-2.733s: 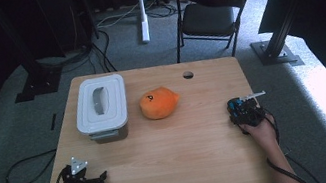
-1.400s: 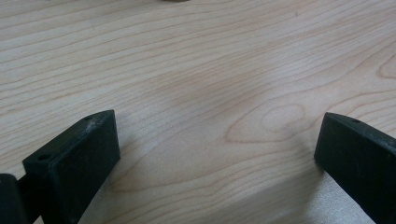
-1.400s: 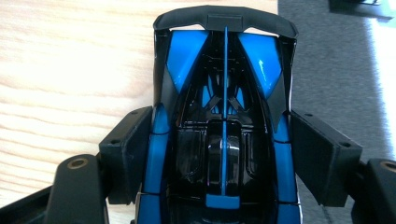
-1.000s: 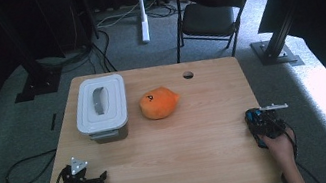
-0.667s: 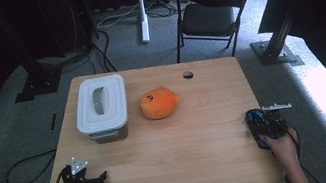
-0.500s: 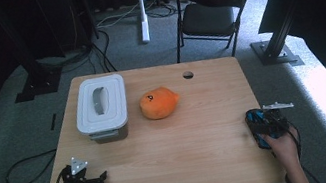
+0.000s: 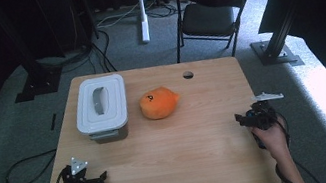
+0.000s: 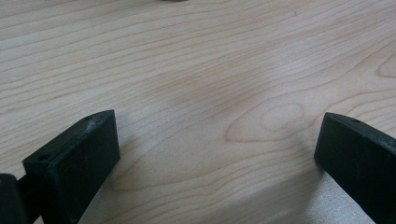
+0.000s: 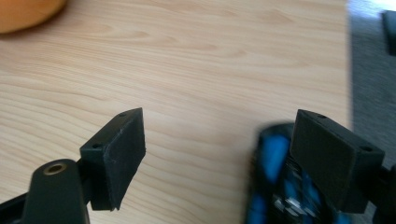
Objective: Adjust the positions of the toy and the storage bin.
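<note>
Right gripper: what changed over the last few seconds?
The right gripper carried the blue-and-black object toward the table's near right edge; its jaws have just been opening, the object now loose by one jaw. Left gripper, white lidded container and orange plush stayed put.

Wooden table [image 7: 212, 154]: lidded box [image 7: 101, 108], orange toy [image 7: 158, 103].

Both grippers are black. The left gripper [image 7: 85, 179] carries a grey three-cornered plate on top and trails a black cable. The right gripper [image 7: 256, 118] shows blue parts. Their jaws are flat, matte black blocks with small screw holes.
</note>
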Demonstrator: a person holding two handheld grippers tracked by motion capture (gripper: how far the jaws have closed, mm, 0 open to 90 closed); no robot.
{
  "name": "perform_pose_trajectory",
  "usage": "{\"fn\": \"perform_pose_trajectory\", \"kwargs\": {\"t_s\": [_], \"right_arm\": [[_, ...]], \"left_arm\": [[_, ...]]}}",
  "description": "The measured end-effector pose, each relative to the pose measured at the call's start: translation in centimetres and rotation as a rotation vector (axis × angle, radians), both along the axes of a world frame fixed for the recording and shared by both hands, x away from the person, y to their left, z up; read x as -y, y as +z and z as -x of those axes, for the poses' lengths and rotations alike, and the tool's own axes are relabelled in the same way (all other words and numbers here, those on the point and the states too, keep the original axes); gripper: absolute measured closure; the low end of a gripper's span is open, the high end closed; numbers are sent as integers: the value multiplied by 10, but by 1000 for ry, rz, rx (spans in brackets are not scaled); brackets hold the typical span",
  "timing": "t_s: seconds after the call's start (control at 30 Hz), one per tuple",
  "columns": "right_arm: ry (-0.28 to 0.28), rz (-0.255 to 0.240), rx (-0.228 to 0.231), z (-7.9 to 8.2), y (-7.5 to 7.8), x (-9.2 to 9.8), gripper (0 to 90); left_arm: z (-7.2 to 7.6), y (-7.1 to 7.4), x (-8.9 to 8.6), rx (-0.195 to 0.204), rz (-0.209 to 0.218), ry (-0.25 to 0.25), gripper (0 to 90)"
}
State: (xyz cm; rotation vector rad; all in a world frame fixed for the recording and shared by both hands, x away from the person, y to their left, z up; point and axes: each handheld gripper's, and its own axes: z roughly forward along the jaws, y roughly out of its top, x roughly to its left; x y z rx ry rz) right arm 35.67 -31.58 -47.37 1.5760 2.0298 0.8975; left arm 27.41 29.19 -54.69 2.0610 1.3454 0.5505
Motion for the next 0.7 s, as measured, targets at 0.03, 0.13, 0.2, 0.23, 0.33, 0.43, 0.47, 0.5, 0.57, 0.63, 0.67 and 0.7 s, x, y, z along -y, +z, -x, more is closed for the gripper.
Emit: {"fn": "perform_pose_trajectory", "kwargs": {"t_s": [0.03, 0.13, 0.2, 0.23, 0.33, 0.43, 0.47, 0.5, 0.57, 0.63, 0.67, 0.7], "right_arm": [[9, 6, 5, -2, 1, -5, 175], [45, 0, 8, -8, 2, -18, 175], [69, -5, 10, -12, 3, -27, 176], [82, -7, 13, -14, 4, -32, 181], [125, -3, 18, -18, 6, -48, 181], [177, -9, 22, -25, 9, -67, 181], [189, -11, 22, -26, 10, -71, 181], [205, -10, 26, -29, 11, -77, 182], [237, -14, 32, -34, 14, -89, 182], [259, -20, 37, -40, 15, -102, 182], [269, -20, 37, -42, 16, -107, 182], [273, -20, 34, -45, 16, -112, 182]], "left_arm": [[0, 0, 0, 0, 0, 0, 5], [0, 0, 0, 0, 0, 0, 5], [0, 0, 0, 0, 0, 0, 5], [0, 0, 0, 1, 1, 0, 5], [0, 0, 0, 0, 0, 1, 5], [0, 0, 0, 0, 0, 0, 5], [0, 0, 0, 0, 1, 1, 5], [0, 0, 0, 0, 0, 1, 5], [0, 0, 0, 0, -1, 0, 5], [1, 0, 0, 0, -1, 0, 5], [1, 0, 0, 0, -1, -1, 5], [1, 0, 0, 0, -1, -1, 5]]}}
